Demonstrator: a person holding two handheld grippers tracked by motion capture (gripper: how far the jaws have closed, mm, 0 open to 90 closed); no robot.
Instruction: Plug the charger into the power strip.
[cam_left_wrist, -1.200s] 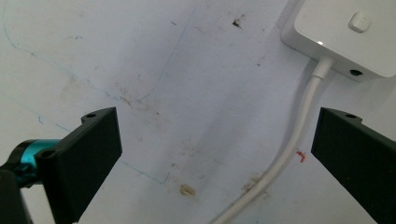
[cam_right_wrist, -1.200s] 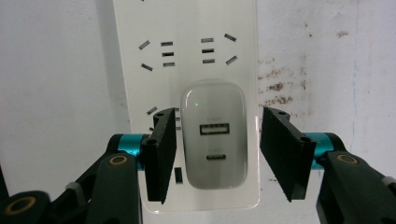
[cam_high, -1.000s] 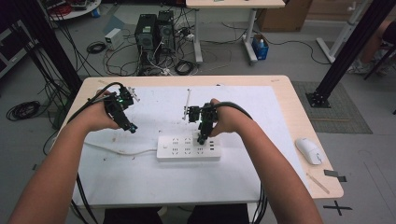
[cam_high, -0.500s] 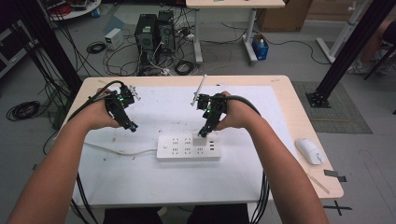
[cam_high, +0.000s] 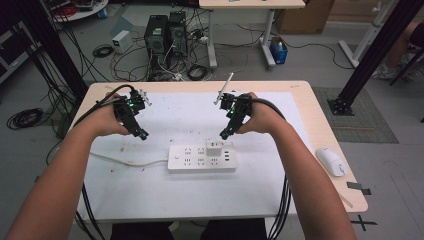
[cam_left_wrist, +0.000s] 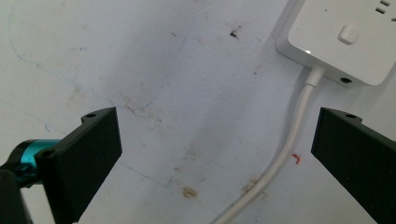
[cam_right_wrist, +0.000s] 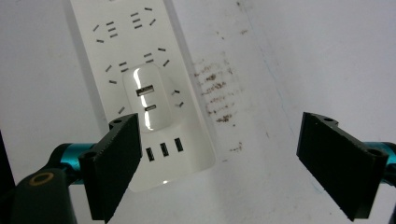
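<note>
A white power strip (cam_high: 200, 157) lies flat mid-table on a white mat (cam_high: 165, 115), with a white USB charger (cam_high: 215, 148) plugged into its top near the right end. Its white cord (cam_high: 127, 161) runs off to the left. My right gripper (cam_high: 224, 134) hovers open just above and behind the strip's right end; in the right gripper view the charger (cam_right_wrist: 150, 98) sits by the left jaw with nothing between the jaws. My left gripper (cam_high: 141, 134) stands open over the mat, left of the strip. In the left gripper view, the strip's end (cam_left_wrist: 348, 39) and cord (cam_left_wrist: 289, 144) lie between its wide jaws.
A white computer mouse (cam_high: 331, 161) rests near the table's right edge, with a black tape piece (cam_high: 358, 187) in front of it. The mat carries small dark smudges (cam_right_wrist: 215, 88). Computer towers (cam_high: 165, 32), cables and a desk stand on the floor beyond the table.
My right gripper has lifted off the charger on the strip and drawn back and to the right, with jaws open. The left gripper has stayed nearly still.
</note>
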